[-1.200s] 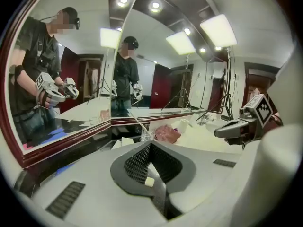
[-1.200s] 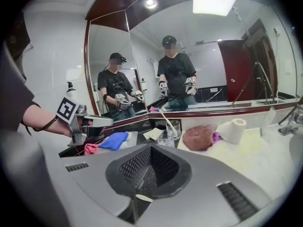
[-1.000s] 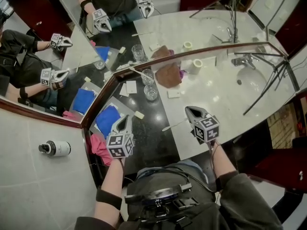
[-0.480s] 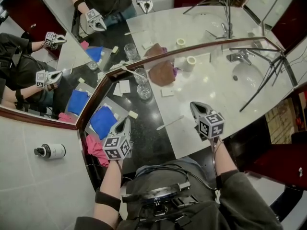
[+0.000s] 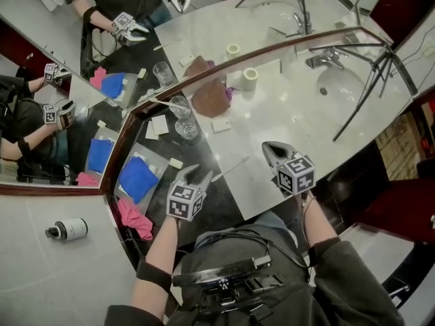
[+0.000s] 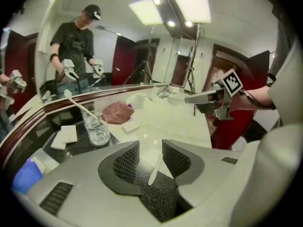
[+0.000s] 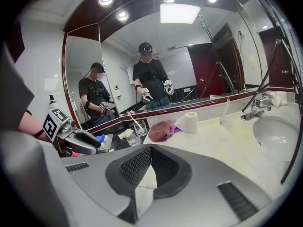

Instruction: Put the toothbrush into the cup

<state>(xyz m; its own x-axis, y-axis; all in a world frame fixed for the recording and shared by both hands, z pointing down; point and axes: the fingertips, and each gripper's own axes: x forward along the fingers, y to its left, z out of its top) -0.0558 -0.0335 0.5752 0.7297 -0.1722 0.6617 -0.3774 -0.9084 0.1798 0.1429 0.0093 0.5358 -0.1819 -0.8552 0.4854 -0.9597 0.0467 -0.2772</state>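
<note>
The left gripper [image 5: 199,175], fingers just opened around the toothbrush [image 5: 231,169] at lower middle, must next squeeze it and lift it to the cup [image 5: 187,129]; the right gripper [image 5: 270,149] has fingers together.

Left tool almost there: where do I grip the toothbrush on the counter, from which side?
Mid-handle, from above: the toothbrush lies flat and thin, lengthwise between the jaws of the left tool, which have just been opening. Closing across its width should pinch it.

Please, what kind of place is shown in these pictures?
Probably a bathroom, perhaps a hotel's: a round white sink with a chrome tap, a wide wood-framed wall mirror, and a white toilet paper roll.
</note>
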